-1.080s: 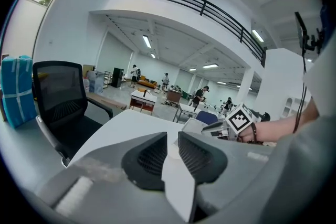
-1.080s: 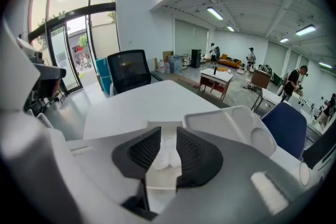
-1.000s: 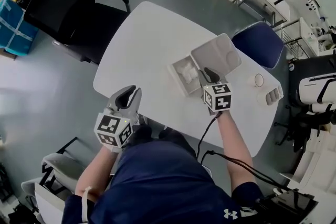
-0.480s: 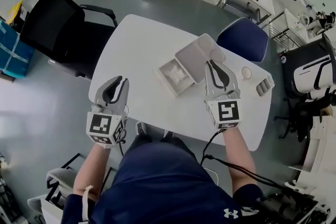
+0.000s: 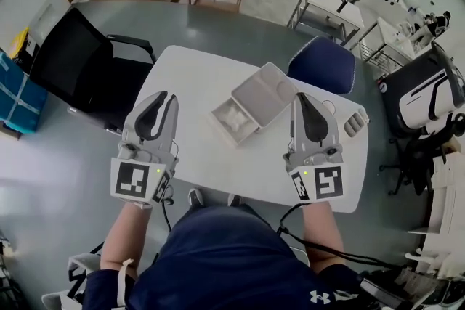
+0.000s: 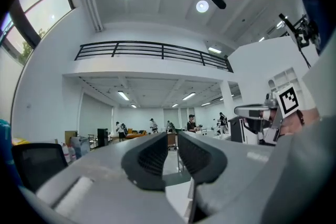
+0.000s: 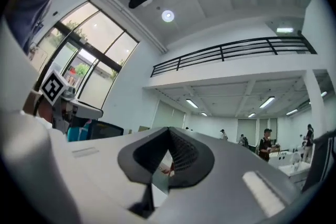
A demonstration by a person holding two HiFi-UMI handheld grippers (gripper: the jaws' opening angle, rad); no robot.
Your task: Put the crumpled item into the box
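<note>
An open white box [image 5: 222,125] stands on the white table [image 5: 190,72], its hinged lid [image 5: 265,92] lying flat behind it. A crumpled white item [image 5: 235,115] lies inside the box. Both grippers are raised above the table's near edge, pointing away from me. My right gripper [image 5: 304,97] is to the right of the box, its jaws shut with nothing between them [image 7: 169,131]. My left gripper [image 5: 160,95] is to the left of the box, with a narrow gap between its empty jaws [image 6: 173,136]. The gripper views show only the hall beyond, not the box.
A grey ridged object [image 5: 354,125] lies at the table's right end. A black office chair [image 5: 69,62] stands at the left, and a blue chair [image 5: 323,63] sits behind the table. Desks and people are farther back in the hall.
My right gripper has drawn back from the box, where it hung over the crumpled item, and its jaws have shut. Both grippers have risen toward the camera. The item stays in the box.
</note>
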